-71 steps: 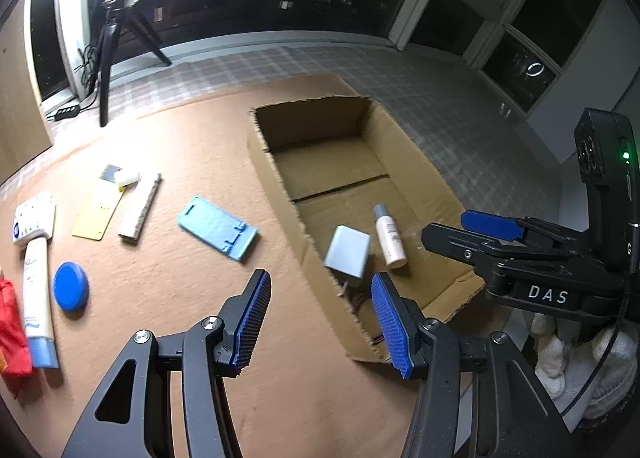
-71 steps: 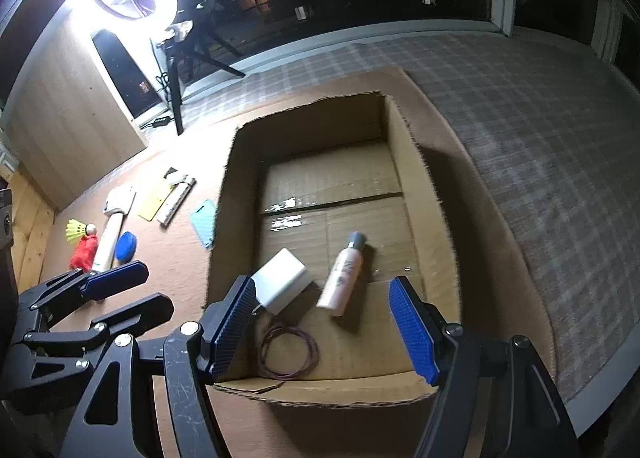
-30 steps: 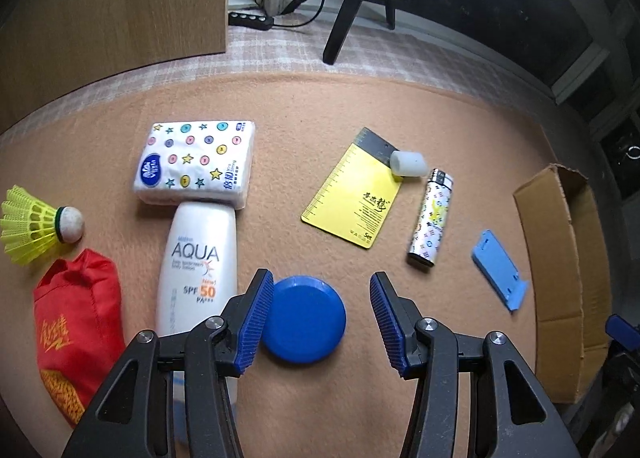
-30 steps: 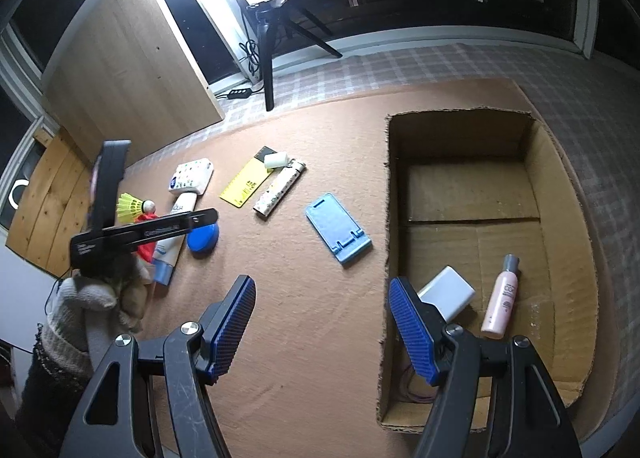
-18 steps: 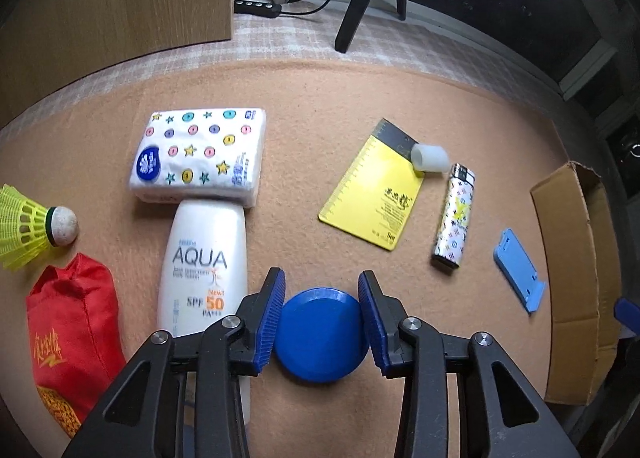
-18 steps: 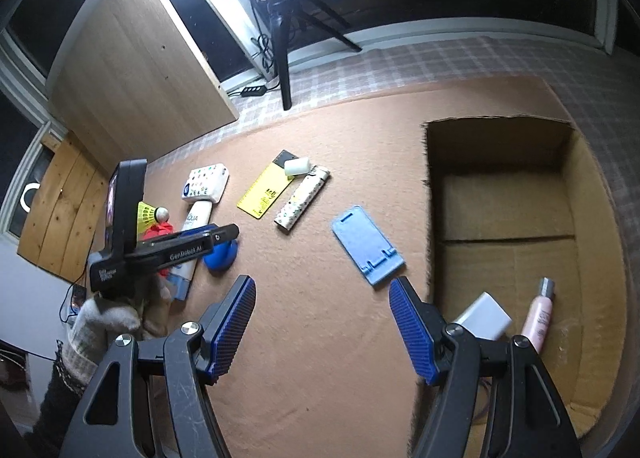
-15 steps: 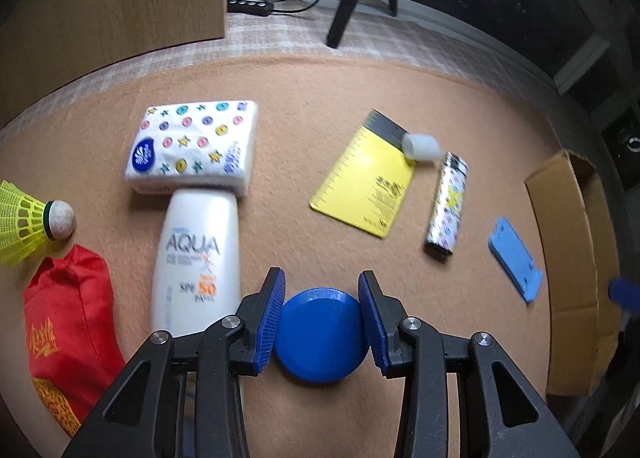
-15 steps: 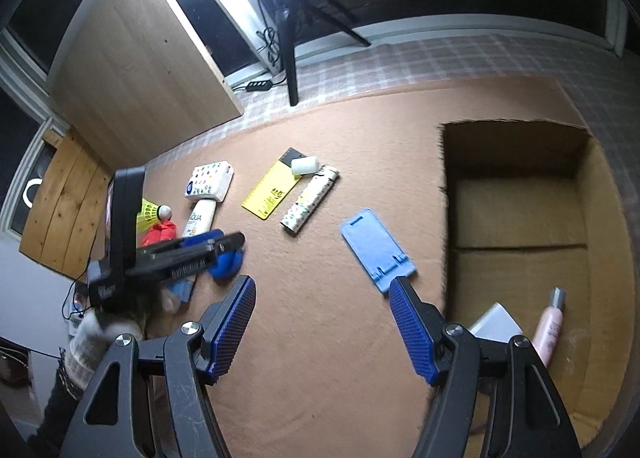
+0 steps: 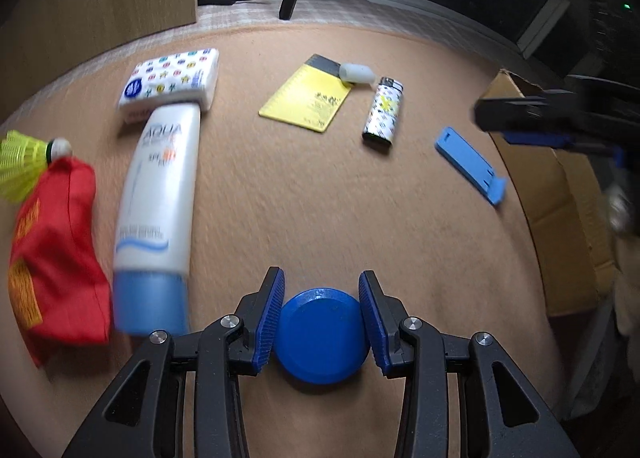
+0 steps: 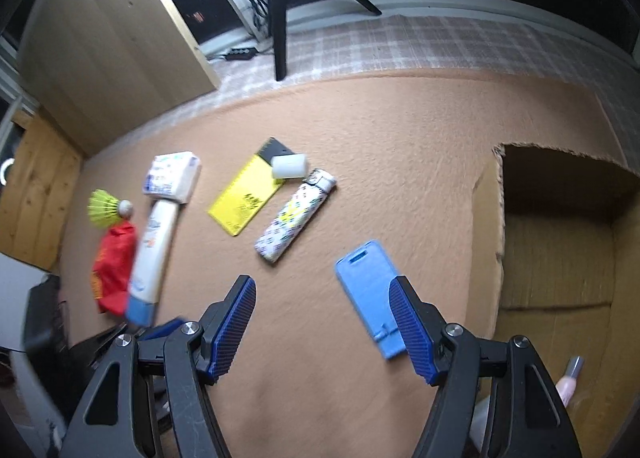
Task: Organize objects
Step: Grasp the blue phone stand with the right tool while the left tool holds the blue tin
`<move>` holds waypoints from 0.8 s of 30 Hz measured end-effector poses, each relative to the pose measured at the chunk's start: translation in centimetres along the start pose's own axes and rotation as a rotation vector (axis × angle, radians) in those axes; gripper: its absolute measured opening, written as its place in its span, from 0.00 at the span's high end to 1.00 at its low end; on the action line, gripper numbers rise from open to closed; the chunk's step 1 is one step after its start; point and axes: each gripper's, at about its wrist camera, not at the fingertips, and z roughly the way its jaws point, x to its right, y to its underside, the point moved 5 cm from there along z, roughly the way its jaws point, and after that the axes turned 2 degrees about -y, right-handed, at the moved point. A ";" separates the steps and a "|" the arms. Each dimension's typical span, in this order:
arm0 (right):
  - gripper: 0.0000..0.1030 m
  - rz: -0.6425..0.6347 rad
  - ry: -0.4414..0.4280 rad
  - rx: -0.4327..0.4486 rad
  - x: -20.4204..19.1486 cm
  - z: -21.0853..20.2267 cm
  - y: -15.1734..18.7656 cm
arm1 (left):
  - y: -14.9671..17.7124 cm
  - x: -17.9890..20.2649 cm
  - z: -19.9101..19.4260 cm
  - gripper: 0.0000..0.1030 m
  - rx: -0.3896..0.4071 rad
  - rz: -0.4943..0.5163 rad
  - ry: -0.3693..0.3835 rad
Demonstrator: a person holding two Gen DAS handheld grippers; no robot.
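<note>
The left gripper [image 9: 321, 320] is clenched on the blue round lid [image 9: 321, 334], the cardboard box [image 9: 560, 217] lying well off to its right, while the right gripper [image 10: 322, 328] hangs released over the blue stand [image 10: 366, 282].

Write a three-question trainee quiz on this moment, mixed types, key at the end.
1. True or false: the left gripper is shut on the blue round lid.
2. What lies nearest the right gripper? A) phone stand B) shuttlecock C) tissue pack
3. Fill in: the small white cap rests on the yellow ____.

Key: 1 true; 2 A; 3 notepad.
</note>
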 end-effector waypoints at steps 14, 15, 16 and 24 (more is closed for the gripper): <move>0.64 -0.072 0.132 -0.014 -0.7 2.0 -1.1 | 1.3 -0.3 -0.7 0.59 0.013 -0.018 0.010; 0.64 -0.071 0.148 -0.020 -0.6 2.3 -1.1 | 1.3 -0.3 -0.7 0.59 0.014 -0.019 0.012; 0.64 -0.070 0.158 -0.024 -0.6 2.5 -1.2 | 1.2 -0.4 -0.6 0.59 0.014 -0.019 0.013; 0.64 -0.050 0.229 -0.079 -0.2 4.5 -2.5 | 1.4 -0.6 -0.7 0.59 0.022 -0.018 0.023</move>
